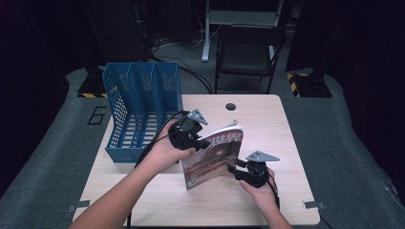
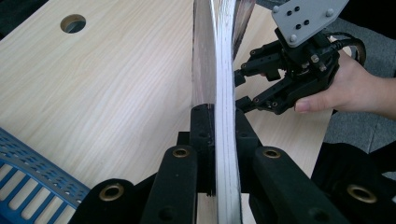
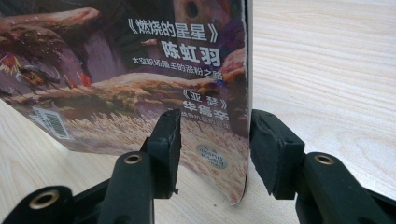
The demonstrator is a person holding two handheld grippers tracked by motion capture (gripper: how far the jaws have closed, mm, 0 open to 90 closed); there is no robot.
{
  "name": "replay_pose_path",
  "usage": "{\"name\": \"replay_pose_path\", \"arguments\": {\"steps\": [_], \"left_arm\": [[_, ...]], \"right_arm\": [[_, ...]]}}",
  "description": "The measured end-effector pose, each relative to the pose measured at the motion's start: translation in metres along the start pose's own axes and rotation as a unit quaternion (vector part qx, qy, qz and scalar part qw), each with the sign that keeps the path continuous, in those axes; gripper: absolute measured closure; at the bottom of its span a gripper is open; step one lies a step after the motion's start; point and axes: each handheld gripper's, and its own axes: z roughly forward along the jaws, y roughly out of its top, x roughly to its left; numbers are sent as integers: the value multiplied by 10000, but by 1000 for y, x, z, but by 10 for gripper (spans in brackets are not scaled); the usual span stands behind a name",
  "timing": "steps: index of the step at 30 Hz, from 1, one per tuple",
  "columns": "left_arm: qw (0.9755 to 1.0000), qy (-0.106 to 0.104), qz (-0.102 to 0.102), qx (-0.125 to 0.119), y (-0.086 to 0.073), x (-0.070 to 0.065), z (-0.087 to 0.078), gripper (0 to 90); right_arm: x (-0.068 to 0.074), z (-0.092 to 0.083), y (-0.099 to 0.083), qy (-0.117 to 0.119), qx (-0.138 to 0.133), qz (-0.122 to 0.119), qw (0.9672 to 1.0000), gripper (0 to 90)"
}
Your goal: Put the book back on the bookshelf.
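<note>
Nearly lifted: magazine held upright, rack not yet reached

Clamped tight on the top edge of a magazine (image 2: 223,88), the left gripper (image 1: 190,134) holds it standing on end near the middle of the table (image 1: 267,114). The right gripper (image 1: 242,169) sits at the magazine's lower corner, its jaws spread on either side of the cover's edge, pads not pressing. Beyond the left hand, a blue file rack (image 1: 138,107) stands at the table's far-left corner, its slots bare. By my reckoning, the pick-up is done; carrying the magazine over and sliding it into a slot remains.
</note>
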Motion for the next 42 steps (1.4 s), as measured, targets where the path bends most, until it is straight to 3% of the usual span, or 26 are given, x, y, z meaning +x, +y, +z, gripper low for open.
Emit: {"name": "replay_pose_path", "arguments": {"steps": [8,31,42], "left_arm": [[10000,-54,-28,-3,0,0,0,838],[9999,105,-6,62,5,2,0,840],[9999,137,-8,-31,11,5,-15,841]], "right_arm": [[0,0,0,-2,21,11,10000,529],[-1,0,-1,68,31,64,10000,523],[-3,-2,-1,60,15,114,9999,520]]}}
